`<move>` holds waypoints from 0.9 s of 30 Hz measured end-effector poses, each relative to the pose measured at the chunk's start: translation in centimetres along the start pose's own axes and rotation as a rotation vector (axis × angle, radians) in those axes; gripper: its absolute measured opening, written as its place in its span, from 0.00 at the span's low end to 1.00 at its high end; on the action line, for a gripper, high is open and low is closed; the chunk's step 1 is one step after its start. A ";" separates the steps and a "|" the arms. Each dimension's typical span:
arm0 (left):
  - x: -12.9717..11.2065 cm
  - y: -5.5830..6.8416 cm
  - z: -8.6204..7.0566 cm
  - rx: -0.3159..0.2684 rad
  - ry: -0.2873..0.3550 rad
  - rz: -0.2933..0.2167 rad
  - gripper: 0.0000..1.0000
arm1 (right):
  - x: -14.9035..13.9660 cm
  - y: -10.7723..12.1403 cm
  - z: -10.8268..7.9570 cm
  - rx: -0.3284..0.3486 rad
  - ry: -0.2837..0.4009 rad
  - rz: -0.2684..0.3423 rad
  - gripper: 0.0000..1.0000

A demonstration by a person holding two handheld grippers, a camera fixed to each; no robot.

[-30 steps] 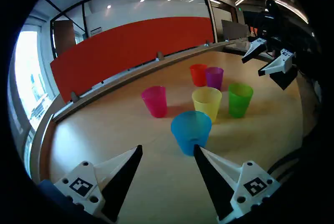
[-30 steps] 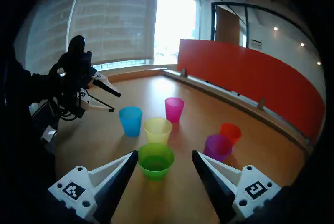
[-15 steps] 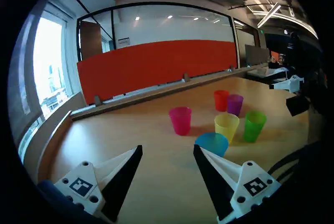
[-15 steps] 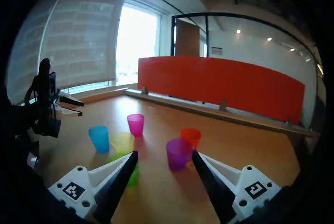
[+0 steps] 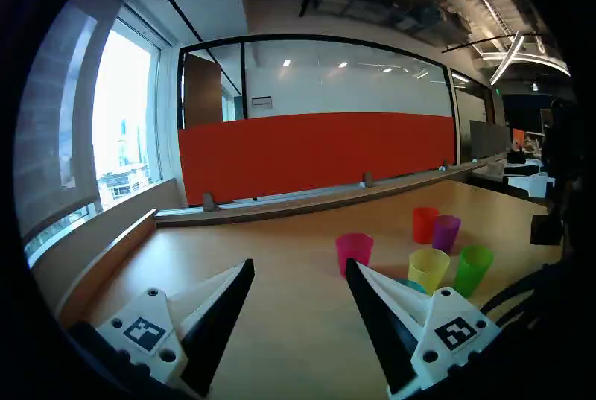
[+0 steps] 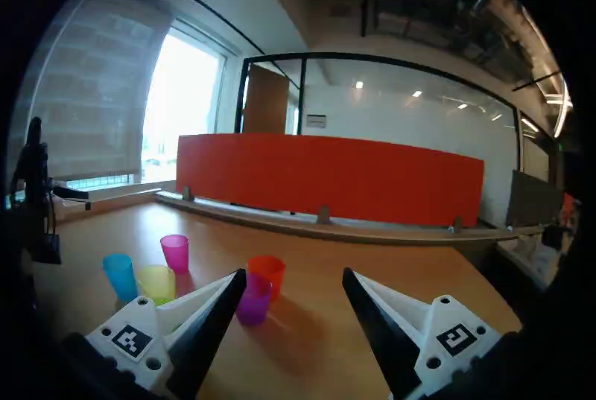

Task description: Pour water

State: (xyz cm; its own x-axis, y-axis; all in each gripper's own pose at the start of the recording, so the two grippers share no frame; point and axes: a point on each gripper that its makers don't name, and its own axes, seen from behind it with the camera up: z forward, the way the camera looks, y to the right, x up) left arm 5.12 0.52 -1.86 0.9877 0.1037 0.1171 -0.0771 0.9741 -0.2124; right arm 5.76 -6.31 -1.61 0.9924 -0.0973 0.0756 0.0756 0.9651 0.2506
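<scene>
While L tongs [image 5: 299, 262] & R tongs [image 6: 293, 272] gape empty, six tinted, seemingly translucent cups [image 5: 428, 270] sit clustered.

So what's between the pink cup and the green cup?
The yellow cup stands between the pink cup and the green cup. You can see that in the left gripper view.

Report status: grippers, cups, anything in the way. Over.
Left gripper open, empty. Right gripper open, empty. Six cups clustered on table, untouched. Path to them unobstructed.
</scene>
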 end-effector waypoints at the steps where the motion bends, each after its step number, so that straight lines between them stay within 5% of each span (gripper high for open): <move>1: 0.2 -0.1 0.0 0.008 0.009 -0.004 0.90 | 0.0 0.1 -0.1 -0.008 0.008 0.003 1.00; 6: 1.1 -1.1 0.1 0.050 0.047 -0.046 0.90 | 0.3 0.9 -0.3 -0.063 0.023 0.027 1.00; 11: 2.7 -2.6 -0.4 0.098 0.115 -0.166 0.90 | 3.1 2.4 -1.1 -0.123 0.084 0.089 1.00; 15: 2.2 -2.2 -0.4 0.070 0.156 -0.244 0.90 | 4.0 3.2 -1.6 -0.146 0.139 0.108 1.00; 18: 2.0 -2.7 -0.2 0.084 0.127 -0.230 0.90 | 5.2 3.5 -1.8 -0.151 0.137 0.085 1.00; 23: 2.5 -4.0 -0.8 0.133 0.126 -0.132 0.90 | 5.9 3.8 -2.0 -0.163 0.150 0.032 1.00; 27: 2.4 -3.9 -0.9 0.133 0.133 -0.117 0.90 | 5.4 3.5 -1.4 -0.159 0.131 0.038 1.00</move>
State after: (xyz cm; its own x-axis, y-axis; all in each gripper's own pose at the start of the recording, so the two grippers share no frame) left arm 7.94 -3.23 -1.62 0.9996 -0.0298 0.0029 0.0300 0.9968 -0.0739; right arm 11.52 -3.09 -1.71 0.9982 -0.0375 -0.0462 0.0417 0.9947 0.0940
